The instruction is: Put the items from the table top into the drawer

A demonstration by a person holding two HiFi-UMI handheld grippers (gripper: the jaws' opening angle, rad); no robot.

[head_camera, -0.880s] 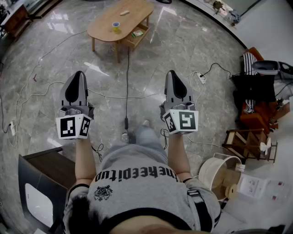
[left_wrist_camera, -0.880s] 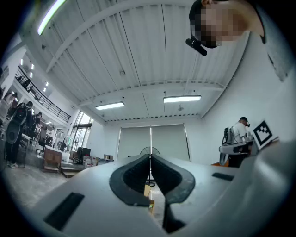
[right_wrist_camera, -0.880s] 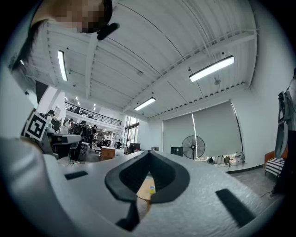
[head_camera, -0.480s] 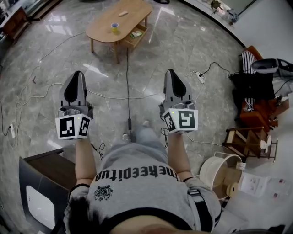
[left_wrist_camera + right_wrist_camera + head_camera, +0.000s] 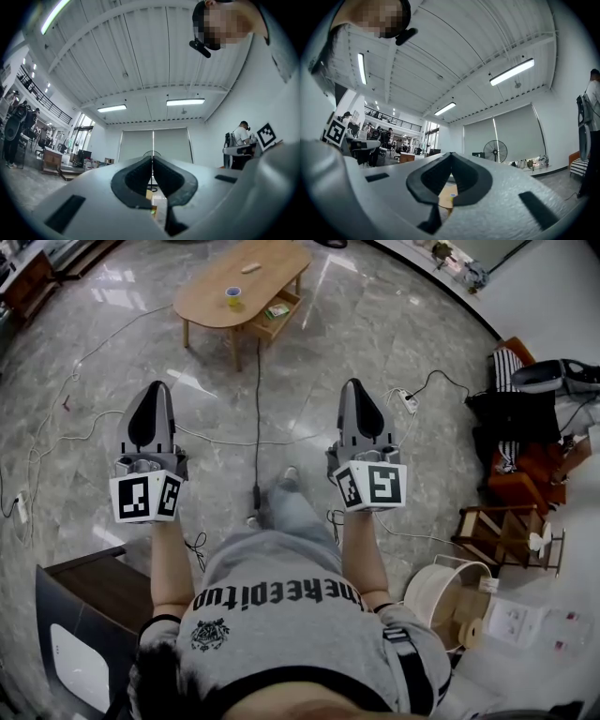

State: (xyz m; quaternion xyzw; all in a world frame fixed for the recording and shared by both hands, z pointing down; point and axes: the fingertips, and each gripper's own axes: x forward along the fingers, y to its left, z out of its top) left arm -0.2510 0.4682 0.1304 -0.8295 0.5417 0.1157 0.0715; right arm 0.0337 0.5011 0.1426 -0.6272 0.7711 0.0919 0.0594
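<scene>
A low oval wooden table (image 5: 208,298) stands far ahead on the marble floor. On it are a small blue-and-yellow cup (image 5: 232,296) and a light oblong item (image 5: 251,266). Its open side drawer (image 5: 279,319) holds a green item (image 5: 277,309). My left gripper (image 5: 153,390) and right gripper (image 5: 352,386) are held out side by side, well short of the table, both shut and empty. In the left gripper view the jaws of the left gripper (image 5: 152,159) meet. In the right gripper view the right gripper (image 5: 451,155) is shut too, with the cup (image 5: 452,195) showing below the tips.
Cables run across the floor, with a power strip (image 5: 410,401) at right. A dark cabinet (image 5: 84,615) sits at lower left. At right are a wooden rack (image 5: 506,535), a white basket (image 5: 445,592) and an orange chair (image 5: 525,470). A standing fan (image 5: 494,151) and another person (image 5: 241,136) are in the distance.
The person has stepped forward, one foot moving ahead. Both grippers have drifted slightly up the picture, still shut and empty.
</scene>
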